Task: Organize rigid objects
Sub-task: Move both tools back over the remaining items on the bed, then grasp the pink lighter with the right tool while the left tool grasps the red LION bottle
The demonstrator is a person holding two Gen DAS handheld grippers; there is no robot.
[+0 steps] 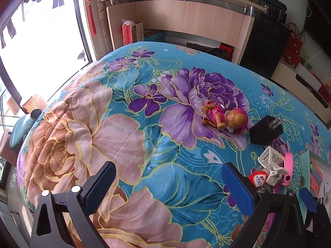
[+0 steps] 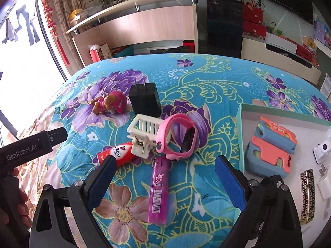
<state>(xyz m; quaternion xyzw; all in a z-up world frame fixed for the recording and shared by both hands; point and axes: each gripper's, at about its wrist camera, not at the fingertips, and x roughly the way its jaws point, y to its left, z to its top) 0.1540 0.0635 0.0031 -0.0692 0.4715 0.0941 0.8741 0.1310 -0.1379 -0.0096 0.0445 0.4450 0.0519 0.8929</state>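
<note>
On the floral blanket lie a pink toy dog point(image 2: 109, 103) point(image 1: 225, 117), a black charger plug point(image 2: 144, 101) point(image 1: 265, 131), a white hair clip point(image 2: 142, 136) point(image 1: 271, 163), a pink watch band point(image 2: 175, 138), a red tube point(image 2: 118, 155) and a purple lighter point(image 2: 158, 188). My right gripper point(image 2: 165, 175) is open, just above the lighter, its fingers either side of it. My left gripper point(image 1: 168, 181) is open and empty over bare blanket, left of the pile. A white tray point(image 2: 241, 124) at the right holds coral-and-blue holders point(image 2: 273, 150), a white gadget and a patterned clip.
The left gripper's body point(image 2: 31, 146) shows at the left in the right wrist view. Beyond the blanket's far edge stand a curved wooden shelf unit point(image 2: 144, 26), a black cabinet point(image 2: 225, 22) and a low TV bench point(image 2: 279, 55). A bright window is at the left.
</note>
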